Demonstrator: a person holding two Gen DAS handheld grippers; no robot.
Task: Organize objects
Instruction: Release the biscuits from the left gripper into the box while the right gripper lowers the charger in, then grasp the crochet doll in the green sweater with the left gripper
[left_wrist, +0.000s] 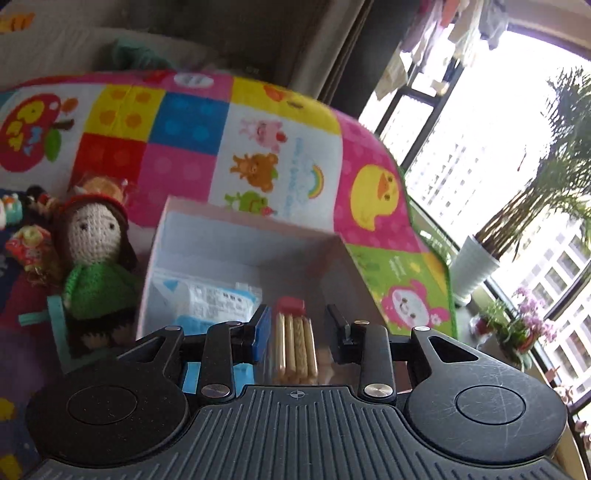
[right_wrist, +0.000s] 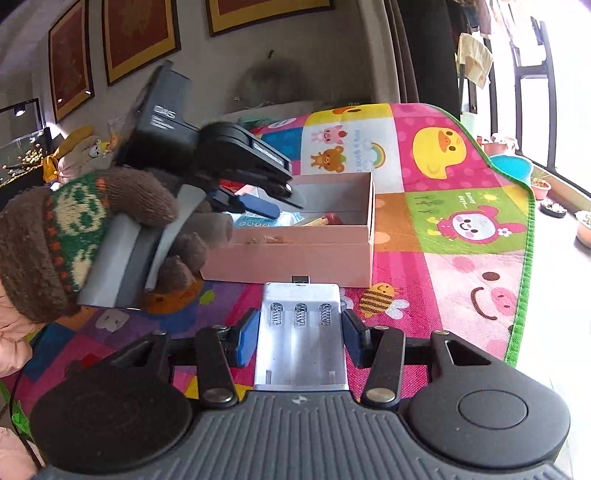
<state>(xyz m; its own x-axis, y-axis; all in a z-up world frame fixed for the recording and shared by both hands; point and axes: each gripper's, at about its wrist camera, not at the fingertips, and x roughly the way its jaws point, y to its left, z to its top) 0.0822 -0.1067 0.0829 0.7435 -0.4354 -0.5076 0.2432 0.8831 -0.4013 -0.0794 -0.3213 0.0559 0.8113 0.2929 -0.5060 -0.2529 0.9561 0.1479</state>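
A pink cardboard box (right_wrist: 295, 254) lies open on a colourful play mat. My left gripper (left_wrist: 297, 326) is open above the box (left_wrist: 192, 221), with a pack of pale sticks with a red cap (left_wrist: 294, 338) lying between its fingers inside the box. A blue-and-white packet (left_wrist: 210, 299) lies in the box to the left. My right gripper (right_wrist: 300, 332) is shut on a white battery holder (right_wrist: 301, 332) with three springs, held just in front of the box. The left gripper (right_wrist: 258, 199) also shows in the right wrist view, held by a knitted glove.
A crocheted doll (left_wrist: 94, 258) in green stands left of the box, with small toys and wrapped sweets (left_wrist: 29, 251) beside it. The play mat (right_wrist: 461, 229) ends at a green edge on the right. Potted plants (left_wrist: 476, 266) stand by the window.
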